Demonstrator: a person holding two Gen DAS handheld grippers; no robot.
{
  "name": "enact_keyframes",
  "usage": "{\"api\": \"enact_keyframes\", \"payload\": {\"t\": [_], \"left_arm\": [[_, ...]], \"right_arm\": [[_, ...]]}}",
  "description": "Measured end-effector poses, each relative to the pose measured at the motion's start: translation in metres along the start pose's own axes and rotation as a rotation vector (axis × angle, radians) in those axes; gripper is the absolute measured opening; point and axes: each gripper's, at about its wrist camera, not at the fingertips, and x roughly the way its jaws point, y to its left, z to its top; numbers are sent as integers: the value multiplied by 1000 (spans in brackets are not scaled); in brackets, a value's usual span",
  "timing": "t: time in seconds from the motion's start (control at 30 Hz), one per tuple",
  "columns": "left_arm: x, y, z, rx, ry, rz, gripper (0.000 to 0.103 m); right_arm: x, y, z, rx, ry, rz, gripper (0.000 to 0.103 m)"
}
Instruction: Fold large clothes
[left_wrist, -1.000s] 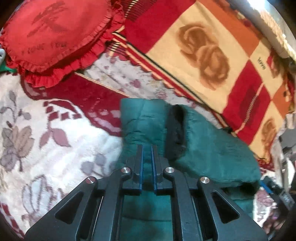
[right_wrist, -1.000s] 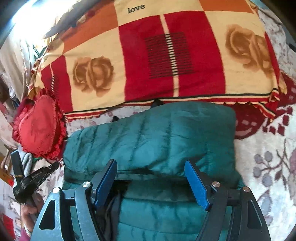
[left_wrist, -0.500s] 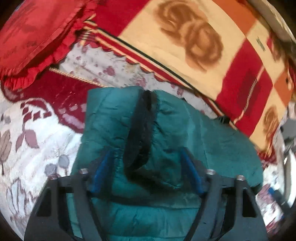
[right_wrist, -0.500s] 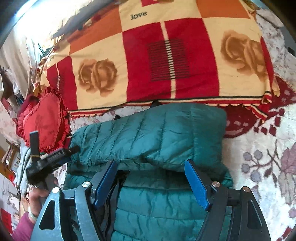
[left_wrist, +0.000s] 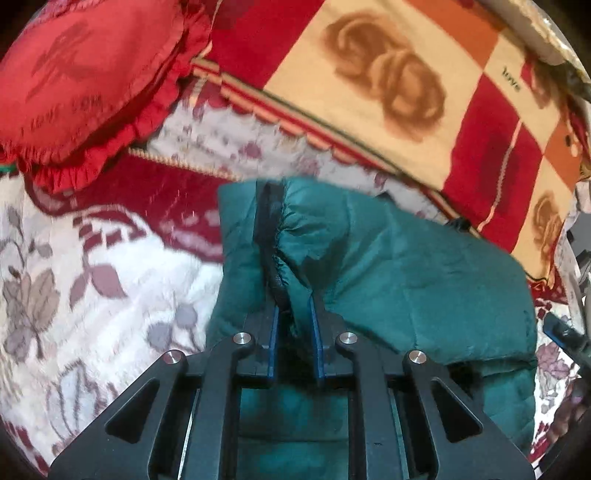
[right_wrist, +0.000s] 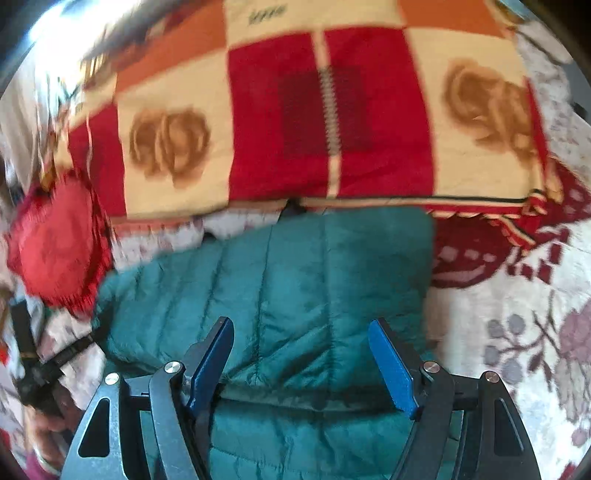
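A teal quilted jacket (left_wrist: 406, 277) lies folded into a thick bundle on a floral bedcover (left_wrist: 92, 277). My left gripper (left_wrist: 291, 299) is at the bundle's left end. Its jaws are closing, and the blue pads pinch a fold of teal fabric beside a black-edged hem (left_wrist: 269, 229). In the right wrist view the jacket (right_wrist: 295, 266) fills the middle. My right gripper (right_wrist: 301, 326) hovers over its near edge with the jaws wide apart. The blue pads (right_wrist: 391, 369) stand clear of the fabric.
A red frilled heart cushion (left_wrist: 81, 81) lies at the upper left of the bed. A red, cream and orange rose-patterned blanket (left_wrist: 388, 92) borders the jacket's far side. At the right wrist view's left edge, a person's hand (right_wrist: 40, 435) holds the other tool.
Half a second ago the left jaws stood wide over the jacket's end; now they are drawn together on a fold of it. The right jaws stay wide; that view shifted slightly and blurred.
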Motion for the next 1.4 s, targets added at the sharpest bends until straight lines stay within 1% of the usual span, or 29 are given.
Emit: {"api": "enact_keyframes", "payload": {"t": [0.03, 0.1, 0.13, 0.17, 0.2, 0.27, 0.3, 0.33, 0.4, 0.47, 0.53, 0.57, 0.6, 0.73, 0.83, 0.93, 1.0, 1.13, 1.2, 1.27, 1.4], "left_arm": [[3, -2, -2, 7, 5, 10, 14], [6, -6, -6, 25, 2, 25, 14], [5, -6, -7, 29, -2, 27, 14], [4, -7, -7, 29, -5, 29, 16], [4, -7, -6, 29, -5, 28, 17], [-1, -8, -5, 38, -8, 39, 25], [-4, -9, -5, 43, -9, 43, 27], [-9, -10, -4, 49, -17, 45, 30], [-23, -13, -3, 61, -55, 48, 35], [-37, -18, -1, 73, -103, 48, 59], [-48, -24, 1, 79, -158, 48, 67], [-52, -30, 3, 86, -178, 45, 67], [-51, -34, 5, 93, -178, 44, 67], [-31, -49, 9, 126, -154, 78, 67], [-4, -49, 11, 127, -113, 112, 67], [17, -46, 9, 136, -80, 153, 68], [28, -42, 7, 141, -67, 157, 68], [39, -41, 3, 151, -61, 168, 75], [42, -42, 1, 159, -58, 173, 76], [44, -42, 0, 159, -55, 173, 76], [46, -39, 0, 145, -57, 156, 77]], "right_arm": [[10, 4, -2, -23, 23, -18, 73], [35, 12, -9, -83, 71, -96, 73], [46, 14, -13, -107, 88, -130, 73], [50, 14, -16, -117, 86, -141, 73], [52, 15, -18, -124, 74, -153, 73], [48, 15, -20, -137, 71, -167, 73], [44, 16, -19, -140, 74, -169, 73], [39, 16, -19, -140, 70, -166, 73], [20, 18, -18, -134, 32, -138, 73], [3, 20, -13, -133, -14, -125, 73], [-5, 26, -7, -136, -36, -116, 73], [-6, 31, -5, -139, -38, -110, 73], [-5, 35, -2, -145, -40, -104, 73], [13, 56, 6, -195, -48, -109, 73], [35, 61, 10, -187, -51, -115, 73], [59, 60, 13, -171, -35, -117, 73], [70, 61, 14, -180, -29, -133, 73], [94, 58, 10, -187, 16, -173, 74], [95, 57, 10, -192, 30, -177, 74], [86, 58, 12, -195, 42, -175, 73], [48, 58, 7, -174, -17, -137, 73]]}}
